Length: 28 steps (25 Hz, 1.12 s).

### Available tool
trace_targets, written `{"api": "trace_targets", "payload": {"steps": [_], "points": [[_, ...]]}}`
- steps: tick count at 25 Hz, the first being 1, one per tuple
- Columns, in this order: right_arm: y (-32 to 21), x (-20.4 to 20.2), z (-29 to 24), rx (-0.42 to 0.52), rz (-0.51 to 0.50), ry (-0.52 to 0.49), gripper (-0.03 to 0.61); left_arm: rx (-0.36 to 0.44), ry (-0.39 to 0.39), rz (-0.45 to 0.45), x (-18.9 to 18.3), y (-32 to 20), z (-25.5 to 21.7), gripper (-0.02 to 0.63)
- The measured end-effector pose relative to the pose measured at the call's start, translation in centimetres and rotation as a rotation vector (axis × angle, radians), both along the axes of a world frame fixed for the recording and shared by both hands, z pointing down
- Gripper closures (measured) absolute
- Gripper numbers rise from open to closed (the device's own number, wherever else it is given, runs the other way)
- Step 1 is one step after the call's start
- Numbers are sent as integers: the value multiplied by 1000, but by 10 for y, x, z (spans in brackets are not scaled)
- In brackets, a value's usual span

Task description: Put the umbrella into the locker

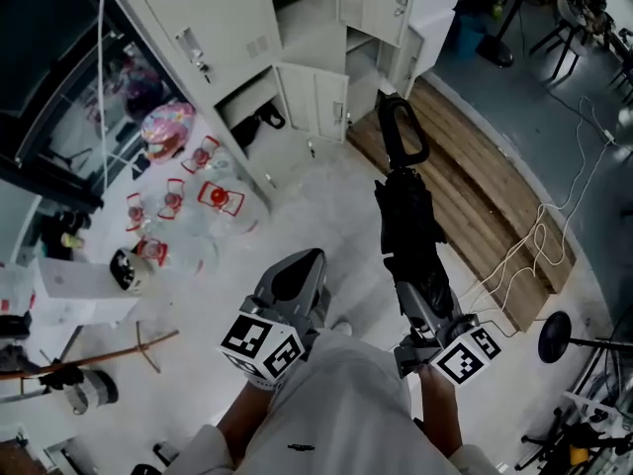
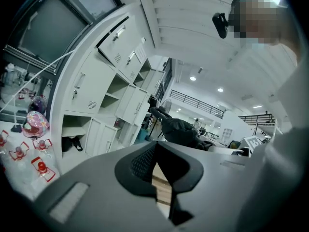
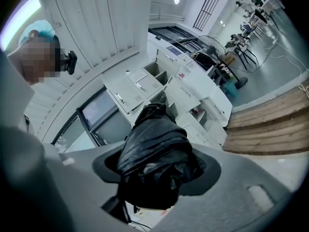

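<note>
Carrying step, judged from the layout: the right gripper (image 1: 423,315) is clamped on the cloth end of the folded black umbrella (image 1: 407,221), whose bundled fabric fills the space between the jaws in the right gripper view. The umbrella points away from the person, its looped handle (image 1: 401,127) leading toward the lockers (image 1: 227,28). The left gripper (image 1: 295,277) is held beside it, jaws together on nothing. The umbrella is outside the lockers, well apart from the open compartment (image 1: 242,107) low in the bank. The next move likely calls for closing that gap, aiming the handle into an open compartment, then releasing.
</note>
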State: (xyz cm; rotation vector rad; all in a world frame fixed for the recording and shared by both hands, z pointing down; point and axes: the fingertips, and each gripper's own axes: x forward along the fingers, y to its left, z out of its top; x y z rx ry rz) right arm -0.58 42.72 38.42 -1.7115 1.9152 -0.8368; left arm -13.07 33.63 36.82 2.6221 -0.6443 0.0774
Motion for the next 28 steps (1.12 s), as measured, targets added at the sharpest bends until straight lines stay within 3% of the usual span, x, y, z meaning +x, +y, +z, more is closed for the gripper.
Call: {"api": "trace_targets", "payload": {"steps": [13, 28], "points": [[-115, 35, -17, 24, 46, -55, 295, 8, -8, 56, 49, -110, -21, 595], [-236, 31, -16, 26, 59, -76, 293, 7, 7, 53, 33, -233, -16, 595]]}}
